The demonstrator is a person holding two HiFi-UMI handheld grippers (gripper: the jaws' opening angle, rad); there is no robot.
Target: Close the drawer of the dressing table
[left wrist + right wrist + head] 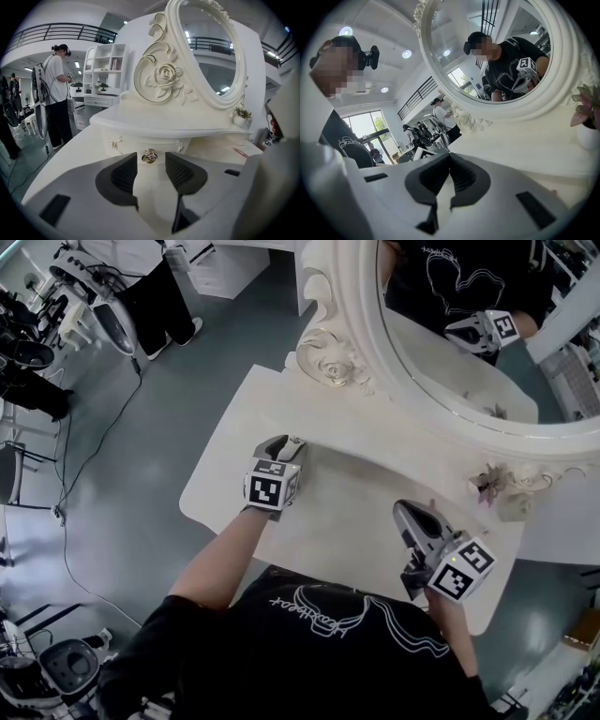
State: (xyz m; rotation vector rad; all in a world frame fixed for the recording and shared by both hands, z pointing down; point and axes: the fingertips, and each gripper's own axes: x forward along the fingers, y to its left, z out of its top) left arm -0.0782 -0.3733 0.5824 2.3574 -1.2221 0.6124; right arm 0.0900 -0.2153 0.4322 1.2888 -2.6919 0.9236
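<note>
The white dressing table [347, 521] carries a small drawer front [136, 145] with a gold knob [149, 157], tucked under the curved shelf [168, 125] below the oval mirror [450, 343]. My left gripper [151, 172] points at that knob; its jaws stand open, with the knob just beyond the tips and the pads [124, 174] not touching it. In the head view the left gripper [281, 448] reaches the shelf's edge and hides the drawer. My right gripper [449, 159] is shut on nothing and hovers over the right part of the tabletop [405, 514].
A small potted plant [492, 486] stands on the shelf at the right, also in the right gripper view [586, 117]. A thin red item [241, 152] lies on the tabletop. A person [56, 98] stands by shelving at the left, with chairs and cables on the floor [94, 427].
</note>
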